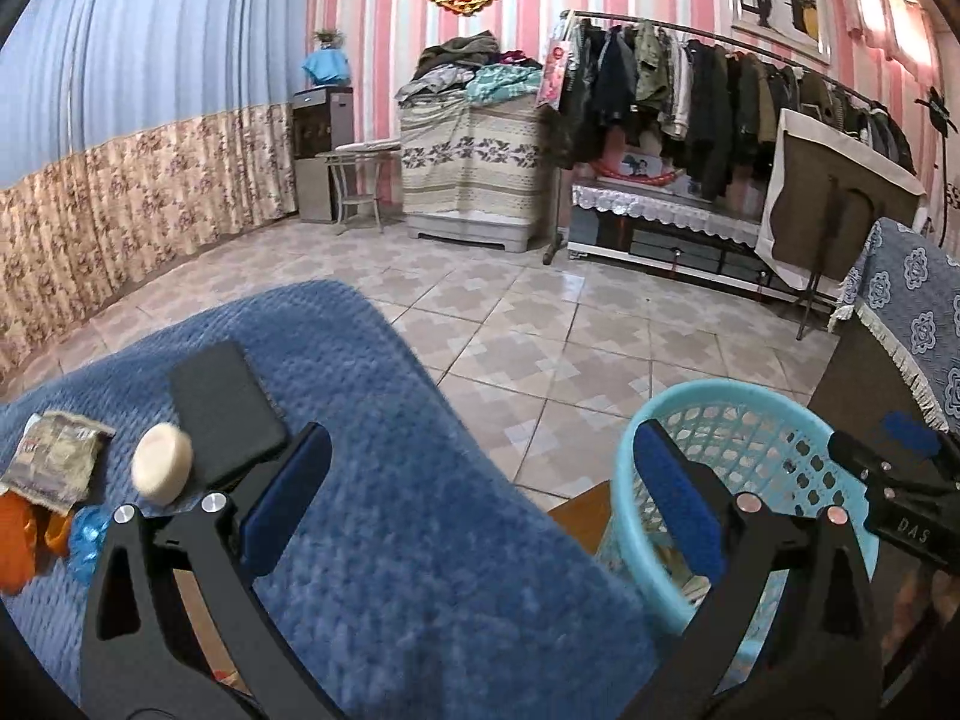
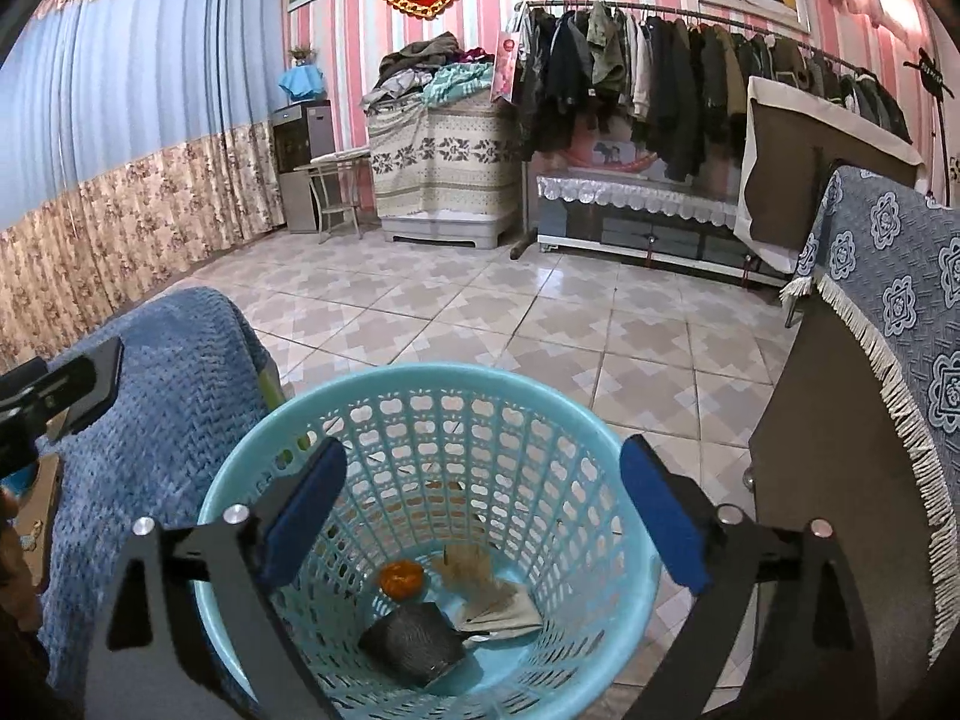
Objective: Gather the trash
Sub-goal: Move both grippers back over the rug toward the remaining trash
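Observation:
My right gripper point(image 2: 483, 504) hangs open over the turquoise mesh basket point(image 2: 432, 375), with nothing between its fingers. At the bottom of the basket lie an orange peel point(image 2: 401, 579), a dark crumpled wrapper point(image 2: 414, 642) and a beige paper scrap point(image 2: 486, 594). My left gripper point(image 1: 480, 480) is open and empty above the blue blanket point(image 1: 390, 540), left of the basket point(image 1: 720, 390). At the blanket's left lie a crumpled wrapper point(image 1: 54, 456), a white round puck point(image 1: 162, 462), a black phone point(image 1: 225, 408), an orange scrap point(image 1: 30, 534) and a blue plastic piece point(image 1: 90, 540).
A brown cabinet under a grey-blue flowered cover point(image 2: 888, 300) stands right beside the basket. Tiled floor point(image 2: 510, 312) stretches beyond it to a clothes rack point(image 2: 660, 72), a low TV stand point(image 2: 636, 222) and a cloth-covered chest point(image 2: 444, 174).

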Motion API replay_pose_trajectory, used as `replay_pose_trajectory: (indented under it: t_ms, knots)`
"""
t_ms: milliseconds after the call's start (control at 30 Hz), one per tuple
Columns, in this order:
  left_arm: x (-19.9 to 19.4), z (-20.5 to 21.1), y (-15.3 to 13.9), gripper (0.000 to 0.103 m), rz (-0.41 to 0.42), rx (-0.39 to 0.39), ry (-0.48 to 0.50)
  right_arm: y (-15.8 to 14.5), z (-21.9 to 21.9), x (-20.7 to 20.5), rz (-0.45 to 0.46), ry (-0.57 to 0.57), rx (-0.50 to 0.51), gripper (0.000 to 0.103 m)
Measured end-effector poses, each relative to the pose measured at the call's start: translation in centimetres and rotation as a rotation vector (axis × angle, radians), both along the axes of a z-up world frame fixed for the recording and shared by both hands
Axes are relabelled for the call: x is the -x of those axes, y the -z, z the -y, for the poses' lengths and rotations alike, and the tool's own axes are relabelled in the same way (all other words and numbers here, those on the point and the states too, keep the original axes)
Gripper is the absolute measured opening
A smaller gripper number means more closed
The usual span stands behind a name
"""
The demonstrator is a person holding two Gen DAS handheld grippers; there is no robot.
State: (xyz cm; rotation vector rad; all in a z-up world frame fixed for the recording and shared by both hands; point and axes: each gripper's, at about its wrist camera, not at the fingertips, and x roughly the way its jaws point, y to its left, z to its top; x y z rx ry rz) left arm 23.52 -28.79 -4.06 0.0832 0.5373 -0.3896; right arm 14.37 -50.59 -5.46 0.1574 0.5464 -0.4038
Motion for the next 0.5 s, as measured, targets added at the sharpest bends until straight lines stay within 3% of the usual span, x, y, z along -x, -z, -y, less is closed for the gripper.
replay_pose_trajectory:
  t_ms: [500]
  knots:
    - [2.9,-9.3,-0.3,0.098,-0.011,-0.016,-0.119,-0.6,-4.6,-1.3,-0.03,-0.059,0.119,0.098]
